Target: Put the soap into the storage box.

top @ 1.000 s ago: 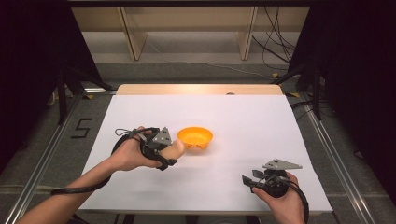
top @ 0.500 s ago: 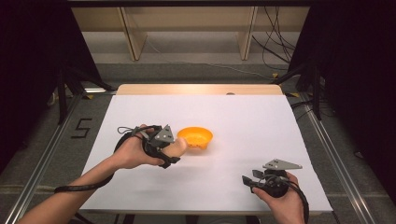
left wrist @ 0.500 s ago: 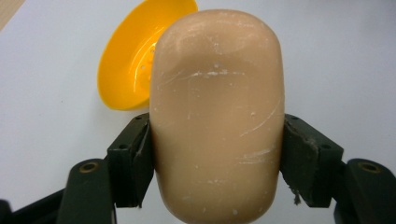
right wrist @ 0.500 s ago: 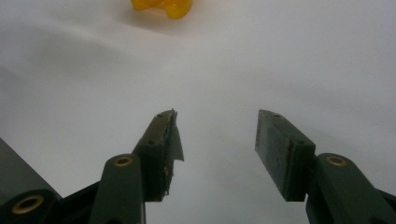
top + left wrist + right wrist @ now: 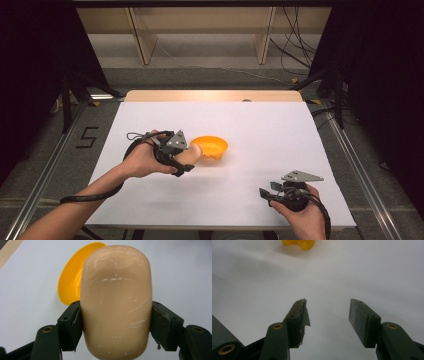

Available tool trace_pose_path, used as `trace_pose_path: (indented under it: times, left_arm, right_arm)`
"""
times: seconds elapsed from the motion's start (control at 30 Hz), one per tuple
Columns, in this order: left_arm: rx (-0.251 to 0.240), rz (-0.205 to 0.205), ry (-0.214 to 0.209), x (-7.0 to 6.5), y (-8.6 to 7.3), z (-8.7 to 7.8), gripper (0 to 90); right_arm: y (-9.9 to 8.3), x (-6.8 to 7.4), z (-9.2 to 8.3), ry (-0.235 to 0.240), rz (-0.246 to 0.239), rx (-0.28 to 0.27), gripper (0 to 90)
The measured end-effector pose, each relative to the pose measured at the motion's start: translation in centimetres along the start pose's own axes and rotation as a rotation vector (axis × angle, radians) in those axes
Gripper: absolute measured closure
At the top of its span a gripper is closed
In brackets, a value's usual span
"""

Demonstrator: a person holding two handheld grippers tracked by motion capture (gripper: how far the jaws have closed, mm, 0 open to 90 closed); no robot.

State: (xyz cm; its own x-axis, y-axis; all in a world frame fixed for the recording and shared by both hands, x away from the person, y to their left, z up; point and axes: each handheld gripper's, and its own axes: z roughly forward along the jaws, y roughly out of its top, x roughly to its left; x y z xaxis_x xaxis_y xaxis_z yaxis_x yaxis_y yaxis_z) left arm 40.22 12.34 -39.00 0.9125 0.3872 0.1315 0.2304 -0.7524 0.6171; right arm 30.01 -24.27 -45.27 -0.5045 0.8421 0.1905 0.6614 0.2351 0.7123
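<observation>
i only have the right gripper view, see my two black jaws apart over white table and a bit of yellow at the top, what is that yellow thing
Observer: It is a shallow orange-yellow plastic bowl, standing near the middle of the white table.
Operator: is anything in it
Observer: No; in the high view its inside looks bare.
Operator: what is the other hand doing
Observer: The left gripper is shut on a smooth beige rounded block.
Operator: where is that block relative to the bowl
Observer: At the bowl's near left rim, not inside it.

left tongs (image 5: 192, 156) | carried peach block (image 5: 191, 156) rightward | reaching orange bowl's (image 5: 212, 146) rim
</observation>
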Motion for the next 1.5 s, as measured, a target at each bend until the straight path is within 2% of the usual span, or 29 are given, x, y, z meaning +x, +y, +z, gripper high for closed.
trace_pose_path:
  times: [0.03,0.3,0.53,0.6,0.67,0.73,0.9,0.93,1.07,1.1,1.2,1.3,1.33,1.43,1.5]
  left_arm:
    - [-0.008,-0.008,0.004,0.0,0.0,0.0,32.5]
    - [-0.011,0.007,0.000,0.2,0.5,0.0,32.4]
    - [-0.024,-0.010,0.007,0.5,0.8,0.1,32.4]
    - [-0.023,0.004,0.012,0.6,0.9,0.1,32.4]
    - [-0.021,0.007,0.010,0.7,0.9,0.1,32.4]
    - [-0.027,-0.009,0.012,0.7,1.0,0.2,32.4]
    - [-0.027,0.003,0.008,0.9,1.2,0.2,32.4]
    - [-0.027,0.018,0.005,1.0,1.3,0.3,32.4]
    - [-0.030,0.017,0.004,1.1,1.4,0.4,32.4]
    - [-0.029,0.031,0.004,1.2,1.4,0.4,32.4]
    - [-0.037,0.031,0.004,1.2,1.5,0.5,32.4]
    - [-0.042,0.019,0.000,1.2,1.5,0.7,32.4]
    - [-0.036,0.035,0.000,1.4,1.6,0.6,32.4]
    - [-0.040,0.021,0.000,1.4,1.7,0.7,32.4]
    - [-0.037,0.036,0.002,1.5,1.8,0.7,32.4]
  right_arm:
    - [0.0,0.2,0.0,0.010,0.034,0.009,48.9]
    - [0.0,0.2,0.0,0.010,0.035,0.009,48.7]
    - [0.0,0.2,0.0,0.010,0.035,0.009,48.6]
    - [0.0,0.3,0.0,0.009,0.047,0.015,48.6]
    - [0.0,0.2,0.0,0.010,0.036,0.009,48.6]
    - [0.0,0.0,0.0,0.006,0.019,0.009,48.5]
    - [0.0,0.0,0.0,0.009,0.019,0.005,48.5]
    - [0.0,0.0,0.1,0.007,0.021,-0.002,48.5]
    - [-0.1,-0.1,0.1,0.020,0.022,-0.006,48.5]
    - [-0.1,-0.1,0.2,0.022,0.014,-0.012,48.4]
    - [-0.1,0.0,0.0,0.009,0.019,0.006,48.4]
    - [0.0,-0.1,0.1,0.010,0.011,0.001,48.4]
    - [-0.1,-0.1,0.2,0.023,0.013,-0.012,48.4]
    - [-0.1,-0.1,0.1,0.019,0.020,-0.007,48.4]
    - [-0.1,-0.1,0.2,0.017,0.013,-0.010,48.4]
